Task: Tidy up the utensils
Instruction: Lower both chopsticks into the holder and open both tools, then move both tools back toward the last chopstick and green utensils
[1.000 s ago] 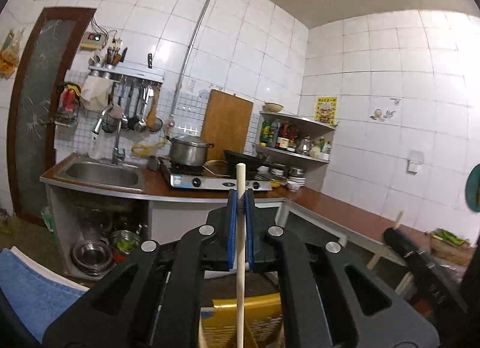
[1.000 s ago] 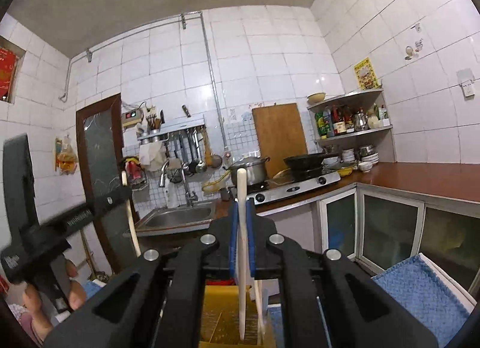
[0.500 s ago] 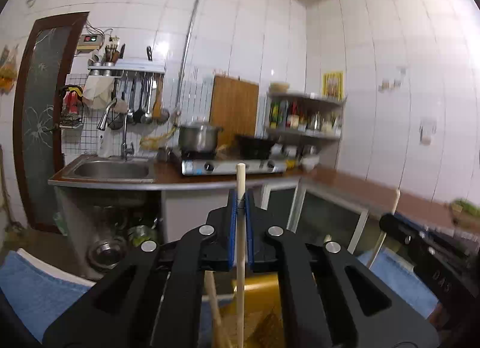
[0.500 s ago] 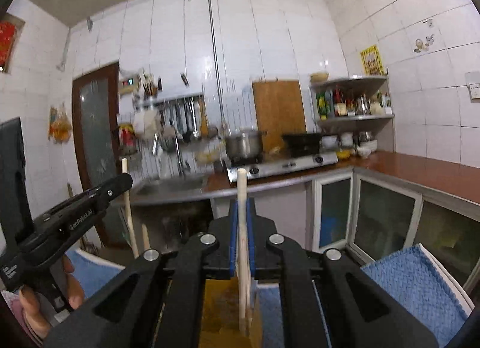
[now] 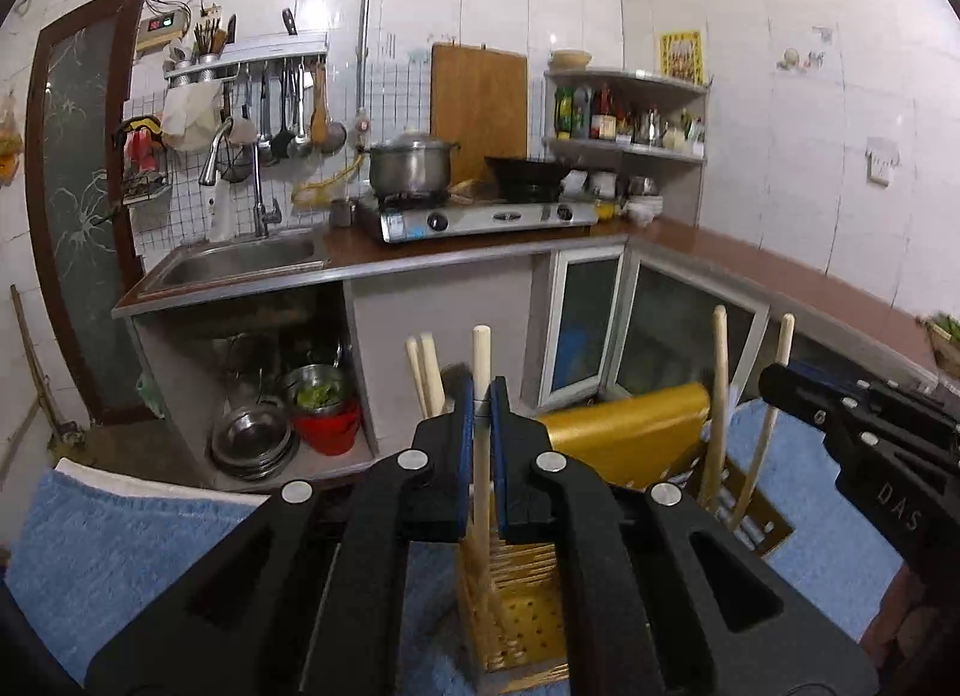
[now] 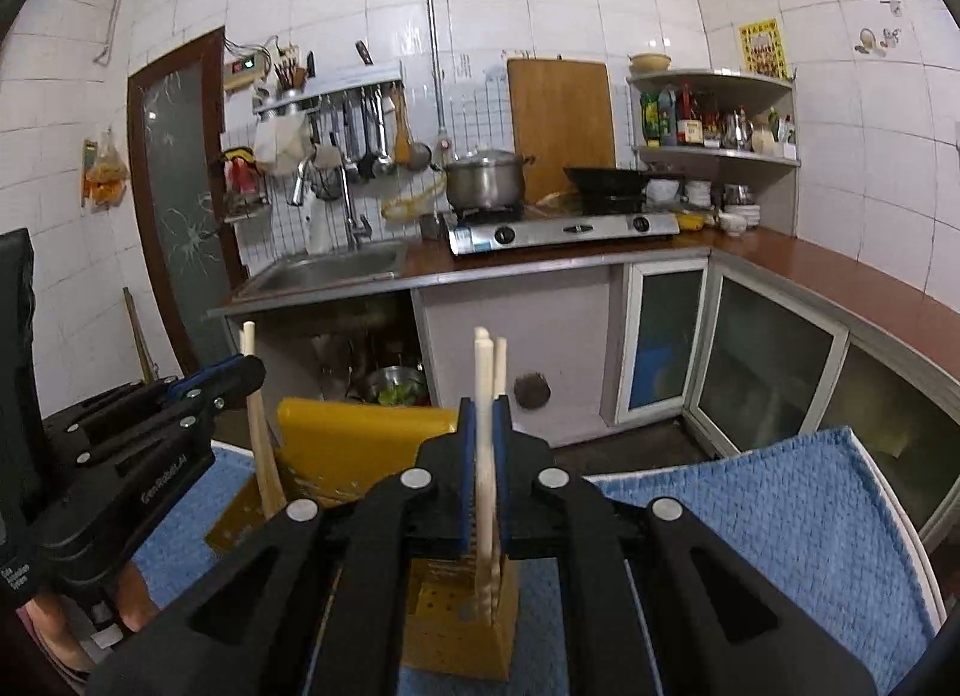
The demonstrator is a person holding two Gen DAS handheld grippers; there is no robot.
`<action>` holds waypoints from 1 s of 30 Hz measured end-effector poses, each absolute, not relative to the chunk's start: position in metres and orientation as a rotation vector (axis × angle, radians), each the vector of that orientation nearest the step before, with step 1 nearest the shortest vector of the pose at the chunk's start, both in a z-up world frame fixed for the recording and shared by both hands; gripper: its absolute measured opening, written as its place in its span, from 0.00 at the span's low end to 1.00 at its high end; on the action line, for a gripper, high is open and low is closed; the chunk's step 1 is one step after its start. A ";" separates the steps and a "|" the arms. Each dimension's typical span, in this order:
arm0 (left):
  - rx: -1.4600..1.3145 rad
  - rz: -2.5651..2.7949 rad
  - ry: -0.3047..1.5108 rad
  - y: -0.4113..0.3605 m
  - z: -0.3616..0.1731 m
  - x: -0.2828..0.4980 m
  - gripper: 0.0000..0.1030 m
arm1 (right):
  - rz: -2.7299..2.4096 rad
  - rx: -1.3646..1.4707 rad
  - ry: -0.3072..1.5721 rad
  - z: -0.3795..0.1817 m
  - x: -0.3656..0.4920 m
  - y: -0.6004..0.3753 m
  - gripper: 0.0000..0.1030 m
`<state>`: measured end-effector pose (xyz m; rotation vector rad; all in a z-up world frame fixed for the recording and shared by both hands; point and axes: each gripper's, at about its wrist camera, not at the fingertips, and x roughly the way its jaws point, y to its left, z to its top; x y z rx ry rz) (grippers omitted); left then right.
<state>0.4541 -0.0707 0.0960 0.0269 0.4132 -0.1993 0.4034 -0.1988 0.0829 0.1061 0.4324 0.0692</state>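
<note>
My left gripper (image 5: 480, 396) is shut on a pale wooden chopstick (image 5: 480, 354) held upright. Its lower end reaches into a compartment of the yellow perforated utensil holder (image 5: 528, 612) on a blue towel (image 5: 120, 546). Two more sticks (image 5: 423, 372) stand just left of it. My right gripper (image 6: 485, 414) is shut on another upright wooden chopstick (image 6: 480, 372), whose tip is down in the yellow holder (image 6: 456, 612); a second stick (image 6: 499, 360) stands close behind. Each view shows the other gripper beside the holder: the right gripper (image 5: 774, 381), the left gripper (image 6: 252, 369).
The blue towel (image 6: 750, 516) covers the surface under the holder. Behind is a kitchen counter with a sink (image 5: 240, 258), a gas stove (image 5: 480, 216) with a pot, and glass-fronted cabinets (image 6: 768, 360). Steel bowls (image 5: 252, 444) sit under the sink. A hand (image 6: 54, 630) grips the left tool.
Both grippers have come down and tipped forward with their chopsticks still gripped. The yellow holder has risen into view under them, and the sticks' lower ends now sit inside it.
</note>
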 end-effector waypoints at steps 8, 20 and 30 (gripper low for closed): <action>-0.028 -0.222 0.524 -0.053 0.097 0.456 0.12 | 0.075 0.162 0.474 0.080 0.396 -0.208 0.37; -0.070 -0.225 0.551 -0.012 0.158 0.376 0.55 | 0.113 0.161 0.492 0.136 0.317 -0.209 0.50; -0.019 -0.241 0.576 -0.004 0.192 0.295 0.56 | 0.102 0.206 0.507 0.163 0.253 -0.223 0.52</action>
